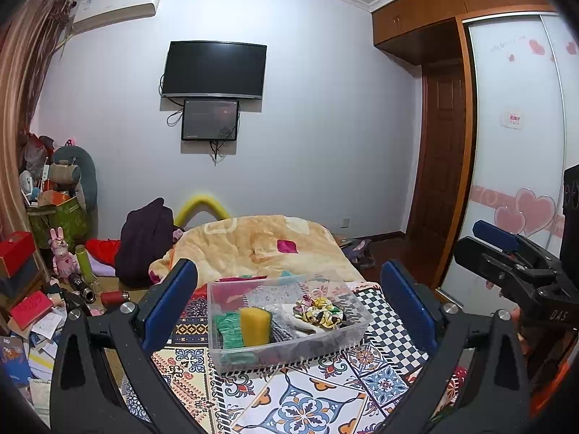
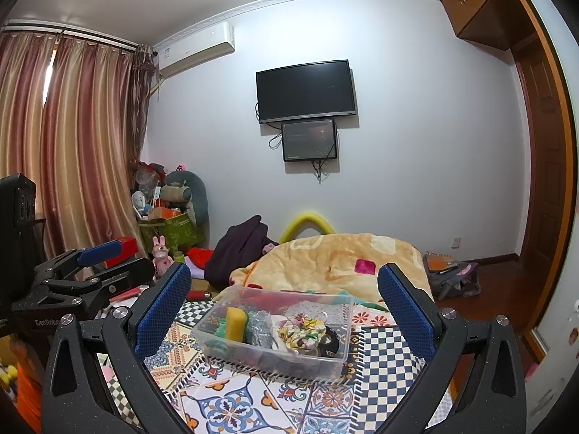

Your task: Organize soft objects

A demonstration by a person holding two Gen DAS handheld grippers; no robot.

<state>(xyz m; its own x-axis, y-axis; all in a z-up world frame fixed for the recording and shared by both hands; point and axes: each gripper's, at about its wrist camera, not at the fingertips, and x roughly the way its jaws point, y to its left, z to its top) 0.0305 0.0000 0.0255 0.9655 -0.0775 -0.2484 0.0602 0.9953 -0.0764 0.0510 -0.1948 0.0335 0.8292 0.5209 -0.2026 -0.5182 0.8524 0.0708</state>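
A clear plastic bin (image 1: 358, 331) (image 2: 345, 340) sits on the patterned bedspread. It holds a yellow sponge (image 1: 255, 326) (image 2: 236, 324), a green cloth (image 1: 227, 327), a floral scrunchie (image 1: 318, 311) (image 2: 300, 329) and other soft items. My left gripper (image 1: 289, 311) is open and empty, jaws wide on either side of the bin, held short of it. My right gripper (image 2: 286, 309) is open and empty, framing the bin the same way. The right gripper shows at the right of the left wrist view (image 1: 506, 253), and the left gripper shows at the left of the right wrist view (image 2: 94, 264).
A beige blanket (image 1: 260, 242) (image 2: 333, 256) is bunched on the bed behind the bin. A dark garment (image 1: 144, 242) and red items lie at the left. Boxes, papers and toys clutter the floor at left (image 1: 36, 311). A wardrobe (image 1: 514, 144) stands at the right.
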